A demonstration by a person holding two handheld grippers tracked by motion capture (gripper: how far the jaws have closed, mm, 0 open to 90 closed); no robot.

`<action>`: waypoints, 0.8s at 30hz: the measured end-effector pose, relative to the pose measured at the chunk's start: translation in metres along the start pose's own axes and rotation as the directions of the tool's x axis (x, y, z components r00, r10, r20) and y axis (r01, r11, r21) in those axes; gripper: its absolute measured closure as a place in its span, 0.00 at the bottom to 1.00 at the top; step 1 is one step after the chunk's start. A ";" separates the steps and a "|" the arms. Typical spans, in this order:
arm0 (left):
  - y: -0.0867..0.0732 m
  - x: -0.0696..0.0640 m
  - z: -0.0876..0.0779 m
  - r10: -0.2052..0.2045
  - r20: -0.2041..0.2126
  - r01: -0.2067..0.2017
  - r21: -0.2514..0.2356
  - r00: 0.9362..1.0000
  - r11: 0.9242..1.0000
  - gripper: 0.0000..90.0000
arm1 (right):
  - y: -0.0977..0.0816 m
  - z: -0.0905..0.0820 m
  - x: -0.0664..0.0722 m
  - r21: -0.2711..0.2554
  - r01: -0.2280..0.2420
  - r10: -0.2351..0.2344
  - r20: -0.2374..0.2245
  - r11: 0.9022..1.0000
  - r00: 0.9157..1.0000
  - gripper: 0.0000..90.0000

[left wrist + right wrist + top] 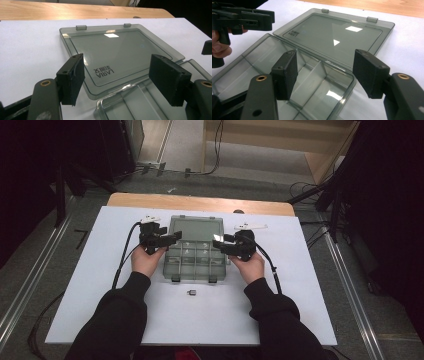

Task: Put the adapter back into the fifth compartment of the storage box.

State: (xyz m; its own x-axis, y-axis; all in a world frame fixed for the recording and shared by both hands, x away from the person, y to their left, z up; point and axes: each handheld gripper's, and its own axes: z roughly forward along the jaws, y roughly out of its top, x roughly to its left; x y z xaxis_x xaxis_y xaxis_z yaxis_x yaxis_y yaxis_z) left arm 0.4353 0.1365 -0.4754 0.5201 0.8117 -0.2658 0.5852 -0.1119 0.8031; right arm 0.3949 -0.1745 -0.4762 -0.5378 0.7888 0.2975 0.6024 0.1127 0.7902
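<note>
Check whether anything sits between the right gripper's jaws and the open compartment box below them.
Nothing visible does. The right gripper hangs with open jaws, nothing between them, directly over the smoky transparent plastic compartment box. Its compartments look bare, and its hinged lid lies flat behind it.

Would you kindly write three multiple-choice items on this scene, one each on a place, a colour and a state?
1. Where does the small dark part lie?
A. inside a compartment
B. on the white sheet, nearer the person than the organiser box
C. on the lid

2. What colour is the box?
A. smoky see-through grey
B. solid red
C. bright yellow

3. How does the lid stand?
A. shut and latched
B. removed and set on the floor
C. swung fully open, lying flat behind the tray

Key: 1 B, the high view shows it on the sheet in front of the box. 2 A, the dividers show through the walls. 3 C, both gripper views show the lid flat on the sheet, hinged to the tray.
</note>
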 end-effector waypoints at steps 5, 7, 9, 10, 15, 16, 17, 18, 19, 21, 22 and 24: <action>0.001 -0.004 -0.007 0.013 0.015 -0.014 0.010 1.000 1.000 0.32 | 0.001 -0.006 0.006 -0.001 0.016 -0.016 -0.021 1.000 1.000 0.39; 0.000 -0.007 -0.010 0.017 0.022 -0.017 0.013 1.000 1.000 0.32 | 0.001 -0.008 0.008 0.001 0.024 -0.024 -0.029 1.000 0.999 0.39; 0.001 -0.009 -0.013 0.022 0.031 -0.023 0.013 0.999 1.000 0.33 | 0.000 -0.011 0.011 0.006 0.031 -0.031 -0.038 1.000 0.999 0.39; 0.001 -0.010 -0.015 0.025 0.037 -0.025 0.012 0.999 1.000 0.32 | -0.001 -0.013 0.012 0.008 0.035 -0.034 -0.043 0.999 0.998 0.39; 0.001 -0.017 -0.024 0.041 0.064 -0.043 0.018 0.997 0.999 0.33 | -0.002 -0.021 0.019 0.010 0.052 -0.051 -0.067 0.999 0.996 0.39; 0.001 -0.018 -0.026 0.046 0.073 -0.048 0.020 0.996 0.999 0.33 | -0.003 -0.022 0.020 0.010 0.057 -0.056 -0.071 0.998 0.996 0.39; 0.000 -0.020 -0.027 0.049 0.078 -0.051 0.023 0.996 0.998 0.33 | -0.004 -0.024 0.021 0.014 0.060 -0.059 -0.076 0.998 0.995 0.39; -0.001 -0.020 -0.029 0.050 0.082 -0.053 0.027 0.995 0.998 0.33 | -0.005 -0.025 0.022 0.014 0.065 -0.064 -0.081 0.998 0.995 0.39; -0.001 -0.021 -0.030 0.051 0.092 -0.053 0.027 0.994 0.998 0.33 | -0.005 -0.026 0.023 0.019 0.068 -0.066 -0.085 0.998 0.994 0.39; -0.002 -0.022 -0.032 0.051 0.105 -0.055 0.037 0.993 0.998 0.33 | -0.007 -0.028 0.025 0.023 0.077 -0.074 -0.093 0.997 0.993 0.39; -0.003 -0.023 -0.034 0.061 0.105 -0.066 0.040 0.993 0.997 0.33 | -0.008 -0.029 0.026 0.022 0.083 -0.080 -0.100 0.996 0.992 0.39; -0.003 -0.024 -0.036 0.071 0.111 -0.077 0.053 0.991 0.996 0.33 | -0.009 -0.031 0.028 0.027 0.086 -0.082 -0.111 0.996 0.990 0.39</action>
State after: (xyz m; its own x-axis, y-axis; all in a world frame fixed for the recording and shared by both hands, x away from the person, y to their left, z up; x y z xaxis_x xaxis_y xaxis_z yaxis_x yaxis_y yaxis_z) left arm 0.3980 0.1380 -0.4523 0.6262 0.7331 -0.2655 0.5756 -0.2050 0.7917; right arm 0.3562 -0.1718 -0.4581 -0.6476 0.7051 0.2889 0.5696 0.1960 0.7982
